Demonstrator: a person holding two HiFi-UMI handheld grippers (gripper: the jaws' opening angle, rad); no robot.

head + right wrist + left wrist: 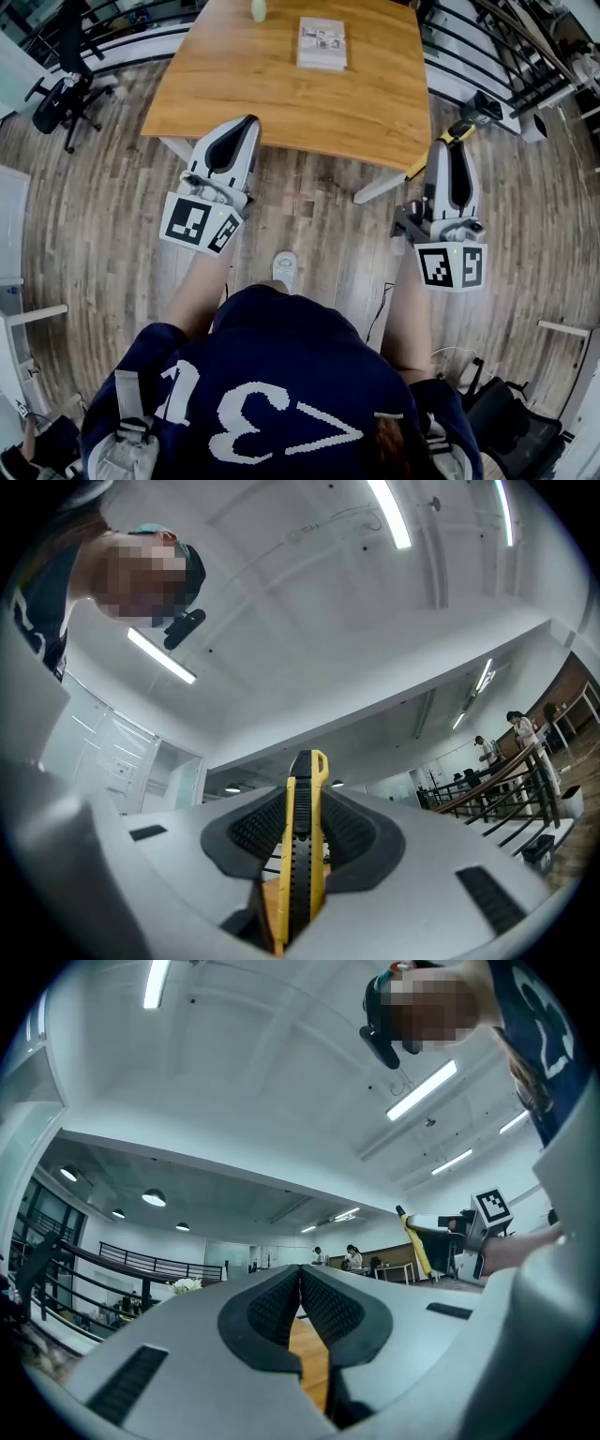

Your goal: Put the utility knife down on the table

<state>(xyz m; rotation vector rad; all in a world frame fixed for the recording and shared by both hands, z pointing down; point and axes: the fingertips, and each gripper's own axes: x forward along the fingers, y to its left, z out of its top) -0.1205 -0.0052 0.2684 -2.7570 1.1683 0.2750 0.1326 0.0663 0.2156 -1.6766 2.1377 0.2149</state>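
Note:
The utility knife (pixel 302 855), yellow with a black slider, stands upright between the pads of my right gripper (pixel 302 789), which is shut on it. In the head view the right gripper (pixel 457 142) hovers off the wooden table's (pixel 281 89) near right corner, above the floor, and the knife (pixel 459 133) sticks out past its jaws. My left gripper (pixel 247 123) is at the table's near edge, left of centre. In its own view the left gripper (pixel 300 1275) is shut, its pads meeting with nothing between them. The knife (pixel 413 1244) also shows there, far right.
A white book (pixel 322 43) lies on the far middle of the table, and a small pale green object (pixel 259 9) sits at its far edge. An office chair (pixel 64 97) stands on the wood floor to the left. Railings (pixel 506 56) run along the right.

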